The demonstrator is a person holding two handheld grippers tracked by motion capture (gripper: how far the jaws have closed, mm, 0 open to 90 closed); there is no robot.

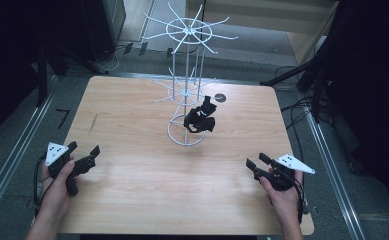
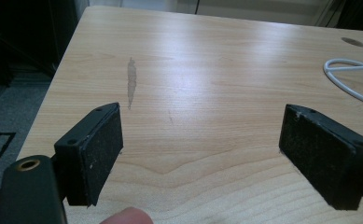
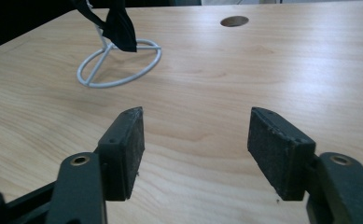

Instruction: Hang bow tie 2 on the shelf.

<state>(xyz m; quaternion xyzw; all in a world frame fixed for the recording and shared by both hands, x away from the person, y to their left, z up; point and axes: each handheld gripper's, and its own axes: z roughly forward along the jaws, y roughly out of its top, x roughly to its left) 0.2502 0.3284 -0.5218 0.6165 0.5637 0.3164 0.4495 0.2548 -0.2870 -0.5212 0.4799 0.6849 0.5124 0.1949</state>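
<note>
Both claws are wide open and hold nothing. The black cloth (image 1: pixel 200 120) hangs on the white wire rack (image 1: pixel 187 75), well ahead of the right claw (image 1: pixel 256 163) and the left claw (image 1: pixel 84 151).

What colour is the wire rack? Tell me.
White. The rack shows best in the high view, with a black cloth hanging on it.

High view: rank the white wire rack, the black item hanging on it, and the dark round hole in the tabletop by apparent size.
1. White wire rack, by far the largest; its top tier is nearer the camera, which may add to this.
2. Black item, hanging low on the rack just above its base ring.
3. Round hole, smallest.
</note>
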